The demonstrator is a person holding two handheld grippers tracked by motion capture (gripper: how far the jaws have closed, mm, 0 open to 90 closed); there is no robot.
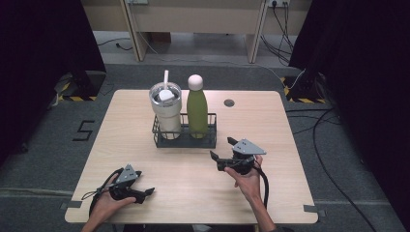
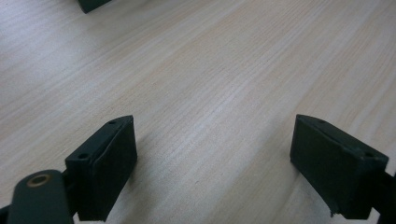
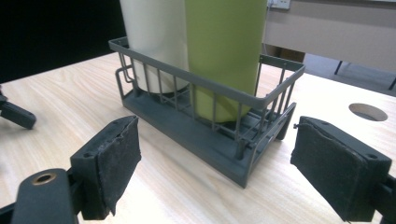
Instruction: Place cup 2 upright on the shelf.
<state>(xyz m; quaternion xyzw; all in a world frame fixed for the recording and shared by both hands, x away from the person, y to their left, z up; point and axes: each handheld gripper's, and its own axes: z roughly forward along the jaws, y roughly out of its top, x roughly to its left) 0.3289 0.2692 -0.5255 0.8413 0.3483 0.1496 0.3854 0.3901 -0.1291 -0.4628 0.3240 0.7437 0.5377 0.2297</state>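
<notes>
A dark wire basket (image 1: 183, 140) stands at the middle of the wooden table (image 1: 193, 179). In it stand a cream tumbler (image 1: 166, 108) with a lid and straw and, to its right, a green bottle (image 1: 197, 108) with a pale cap. My right gripper (image 1: 222, 148) hovers just right of the basket's front, jaws open and empty. In the right gripper view the basket (image 3: 224, 91), bottle (image 3: 224, 46) and tumbler (image 3: 154, 42) sit just beyond that gripper (image 3: 215, 163). My left gripper (image 1: 144, 186) rests near the table's front left, open over bare wood (image 2: 215, 168).
A round cable hole (image 1: 229, 102) lies in the tabletop behind the basket to the right. Black curtains flank the table, and cables run over the floor at right. A tip of the left gripper (image 3: 16, 114) shows at the left edge of the right gripper view.
</notes>
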